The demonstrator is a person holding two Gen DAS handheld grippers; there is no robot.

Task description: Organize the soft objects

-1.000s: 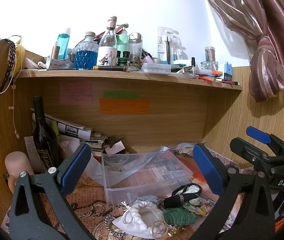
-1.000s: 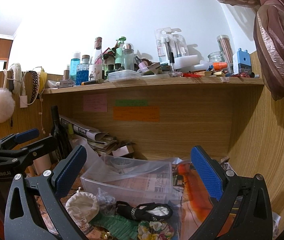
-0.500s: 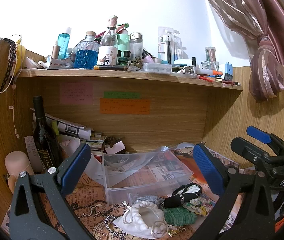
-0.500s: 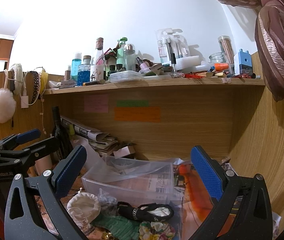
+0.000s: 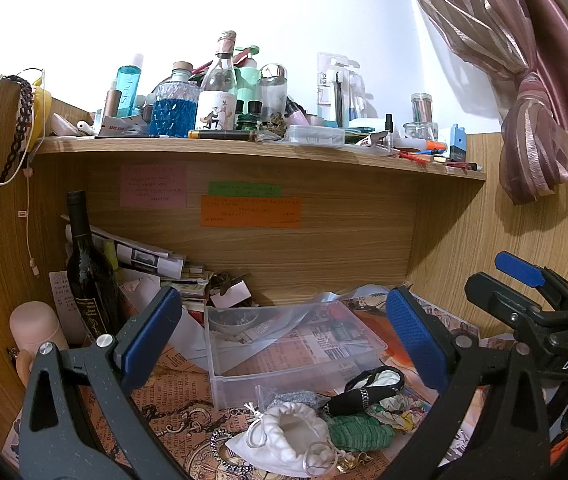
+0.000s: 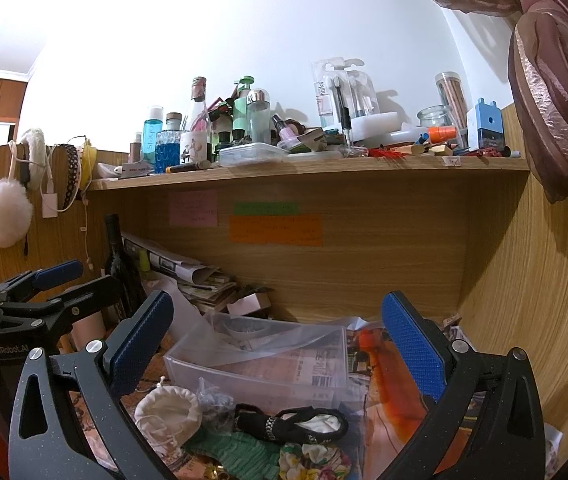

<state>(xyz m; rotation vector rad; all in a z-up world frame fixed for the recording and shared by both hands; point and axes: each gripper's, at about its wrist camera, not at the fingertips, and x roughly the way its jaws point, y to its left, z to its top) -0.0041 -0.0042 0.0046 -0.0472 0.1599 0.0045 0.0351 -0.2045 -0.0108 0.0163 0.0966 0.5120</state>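
Under a cluttered wooden shelf (image 5: 244, 152), two handheld grippers are hovering over a heap of soft goods on a paper-lined desk. At far left, a dark wine bottle (image 5: 86, 272) is standing upright against the side panel. The left gripper (image 5: 284, 332) is holding its blue-padded fingers spread wide, gripping nothing. Near its lower edge, a white drawstring pouch (image 5: 289, 436) is lying just in front of a clear plastic bin (image 5: 295, 344), with a green knitted piece (image 5: 357, 432) touching it on the right. A black-trimmed sleep mask (image 6: 291, 424) is lying across the pile beside a floral fabric scrap (image 6: 313, 462). Farther right, the right gripper (image 6: 276, 340) is likewise waiting with fingers parted and empty. The soft items are all sitting outside the bin, so the sorting appears not yet begun. Because the pieces are overlapping, a grab at one could likely drag a neighbour along, and a thin bin wall might slide if nudged.
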